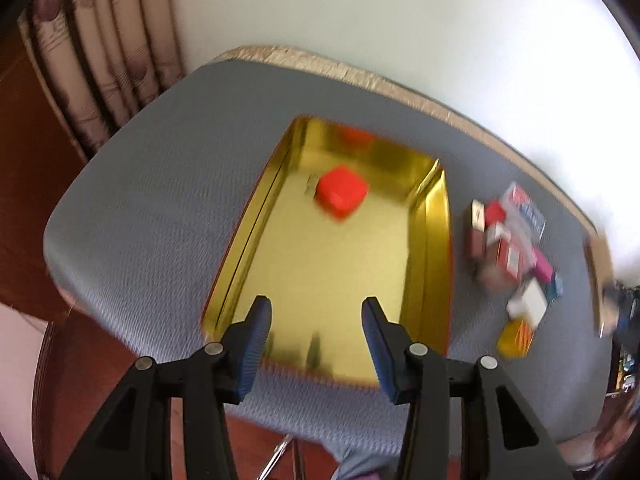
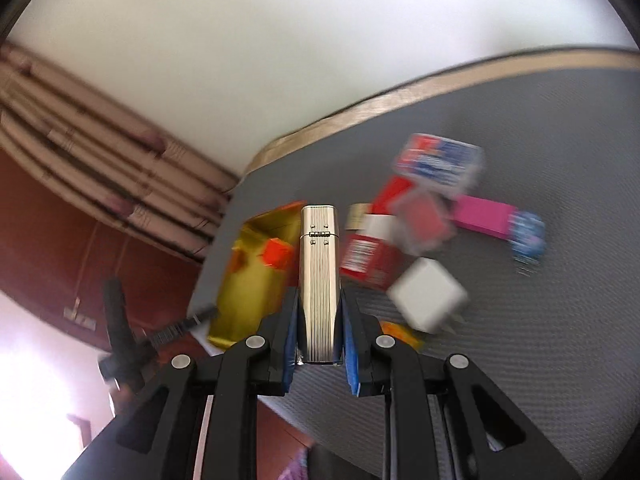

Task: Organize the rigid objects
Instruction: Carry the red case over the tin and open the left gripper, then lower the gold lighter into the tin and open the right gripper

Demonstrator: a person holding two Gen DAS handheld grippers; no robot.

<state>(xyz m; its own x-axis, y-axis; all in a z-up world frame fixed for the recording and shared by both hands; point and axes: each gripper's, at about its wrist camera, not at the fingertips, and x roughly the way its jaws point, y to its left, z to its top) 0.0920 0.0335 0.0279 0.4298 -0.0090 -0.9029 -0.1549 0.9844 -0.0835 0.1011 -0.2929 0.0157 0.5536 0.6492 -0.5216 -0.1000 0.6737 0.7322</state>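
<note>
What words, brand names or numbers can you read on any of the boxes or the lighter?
None can be read.
Blue and red box: print blurred.
Red box: white label blurred.
Silver lighter: only ridges, no text.

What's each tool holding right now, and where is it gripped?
The right tool is shut on a silver lighter, gripped by its lower sides, hinged top pointing away. The left tool is open and holds nothing.

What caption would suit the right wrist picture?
Right gripper clamps a ribbed silver lighter above the grey table.
</note>
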